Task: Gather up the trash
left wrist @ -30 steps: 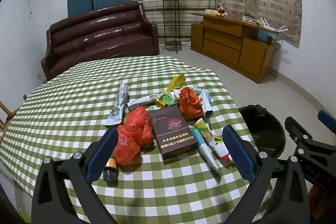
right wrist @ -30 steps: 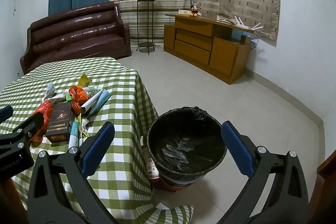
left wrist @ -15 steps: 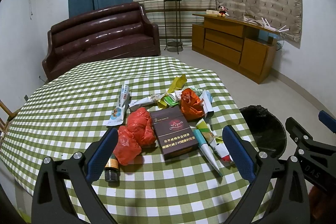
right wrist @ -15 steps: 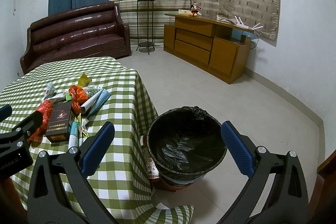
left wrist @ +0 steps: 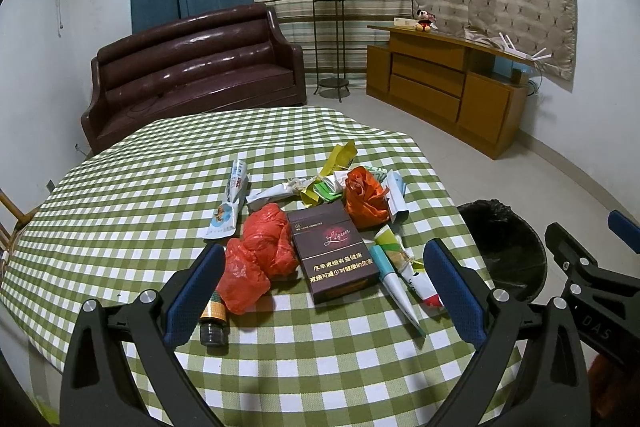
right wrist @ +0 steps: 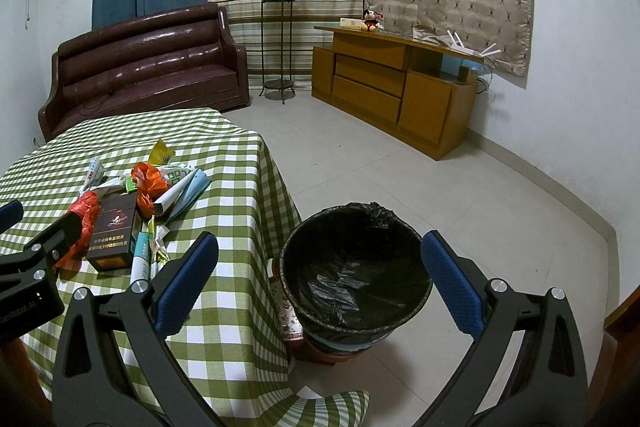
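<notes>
Trash lies heaped near the middle of the green-checked table [left wrist: 120, 195], and I take it from left to right. Farthest left is a flattened white tube [left wrist: 230, 201] lying lengthwise, and nearer to me a small brown bottle [left wrist: 213, 319] on its side, just beside the inner face of my left gripper's [left wrist: 324, 287] left finger. Touching the bottle's far end is a crumpled red plastic bag [left wrist: 260, 259], and pressed against that bag's right side is a dark maroon cigarette carton [left wrist: 332, 251] lying flat. Behind the carton sit a twisted white wrapper [left wrist: 276, 191] and a yellow wrapper [left wrist: 340, 157], with an orange plastic bag [left wrist: 366, 197] bunched at the carton's far right corner. To the right of the carton lie rolled paper cones [left wrist: 394, 275], their tips pointing toward me. My left gripper hovers over the near edge of the table, jaws spread wide and holding nothing, the carton and red bag framed between its fingers. Beyond the table's right edge, on the floor, stands a bin lined with a black bag [right wrist: 356, 267]. My right gripper [right wrist: 320, 279] hangs above that bin, jaws likewise wide apart and empty, the bin's mouth between its blue pads [right wrist: 448, 279].
</notes>
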`<state>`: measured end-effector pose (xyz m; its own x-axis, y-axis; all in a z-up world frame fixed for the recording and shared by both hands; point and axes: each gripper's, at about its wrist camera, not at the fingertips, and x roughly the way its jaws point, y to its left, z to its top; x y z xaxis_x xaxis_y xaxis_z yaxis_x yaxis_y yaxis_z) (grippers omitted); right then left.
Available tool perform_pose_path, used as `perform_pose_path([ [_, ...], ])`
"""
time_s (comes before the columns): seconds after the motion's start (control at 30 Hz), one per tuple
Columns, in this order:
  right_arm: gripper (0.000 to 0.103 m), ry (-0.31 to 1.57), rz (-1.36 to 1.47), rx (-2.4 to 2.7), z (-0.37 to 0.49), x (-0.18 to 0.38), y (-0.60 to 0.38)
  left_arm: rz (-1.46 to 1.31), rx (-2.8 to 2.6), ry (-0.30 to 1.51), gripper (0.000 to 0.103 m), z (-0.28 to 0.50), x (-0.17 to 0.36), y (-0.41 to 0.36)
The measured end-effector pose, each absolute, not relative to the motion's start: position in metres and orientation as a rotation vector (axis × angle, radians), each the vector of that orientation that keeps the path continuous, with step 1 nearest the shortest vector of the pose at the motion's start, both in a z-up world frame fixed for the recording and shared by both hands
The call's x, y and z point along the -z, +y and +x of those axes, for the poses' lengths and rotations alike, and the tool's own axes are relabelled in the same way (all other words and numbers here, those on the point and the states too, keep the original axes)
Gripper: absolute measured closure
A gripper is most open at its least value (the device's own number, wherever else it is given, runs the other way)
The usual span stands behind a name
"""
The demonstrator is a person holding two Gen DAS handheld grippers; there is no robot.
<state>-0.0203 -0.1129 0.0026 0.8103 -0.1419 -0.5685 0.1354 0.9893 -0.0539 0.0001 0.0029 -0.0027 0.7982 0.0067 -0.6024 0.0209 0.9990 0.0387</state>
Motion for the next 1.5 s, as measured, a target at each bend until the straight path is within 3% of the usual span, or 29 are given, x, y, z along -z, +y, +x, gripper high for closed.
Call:
perform_pose_path([
  [1.5,0.004,0.611,-0.012,0.148,-0.0199,-0.0028,-0.1133,0.044,0.006,0.651,0.006,0.0007,0.005,0.0046],
])
